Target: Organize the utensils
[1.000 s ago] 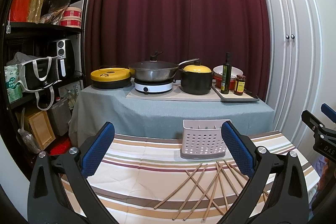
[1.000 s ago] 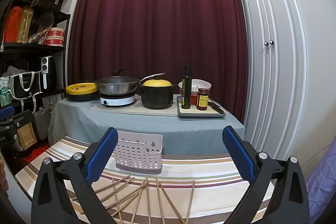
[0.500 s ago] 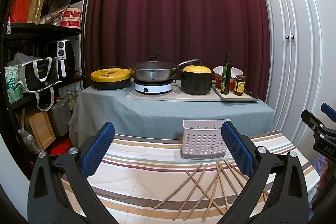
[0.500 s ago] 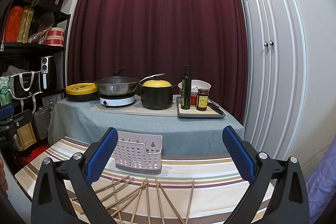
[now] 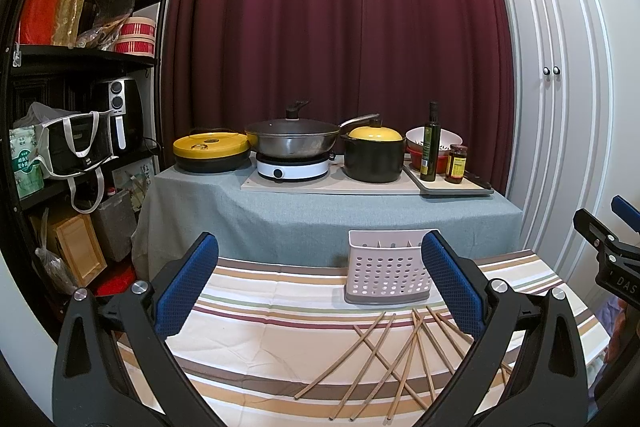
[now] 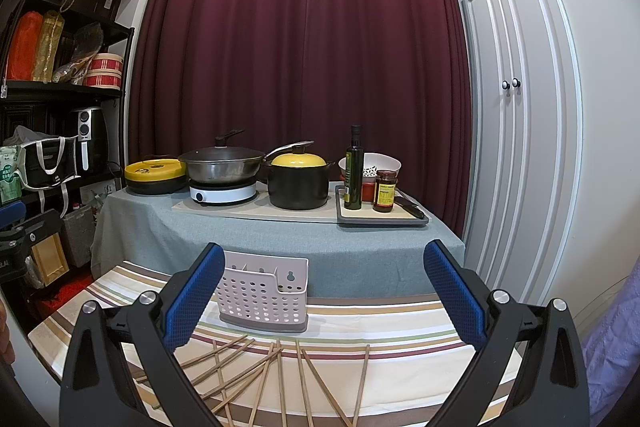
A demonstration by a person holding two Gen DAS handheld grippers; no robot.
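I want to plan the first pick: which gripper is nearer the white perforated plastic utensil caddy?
Right, by a small margin. The right gripper has the caddy toward its left finger; the left gripper has it toward its right finger.

Counts: one perforated utensil basket (image 6: 264, 297); roughly nine wooden chopsticks (image 6: 280, 379), overlapping, exact number unclear; one wok (image 5: 294, 141); one yellow-lidded pot (image 5: 374, 157); one oil bottle (image 5: 431, 143); one sauce jar (image 5: 457, 163); two grippers.
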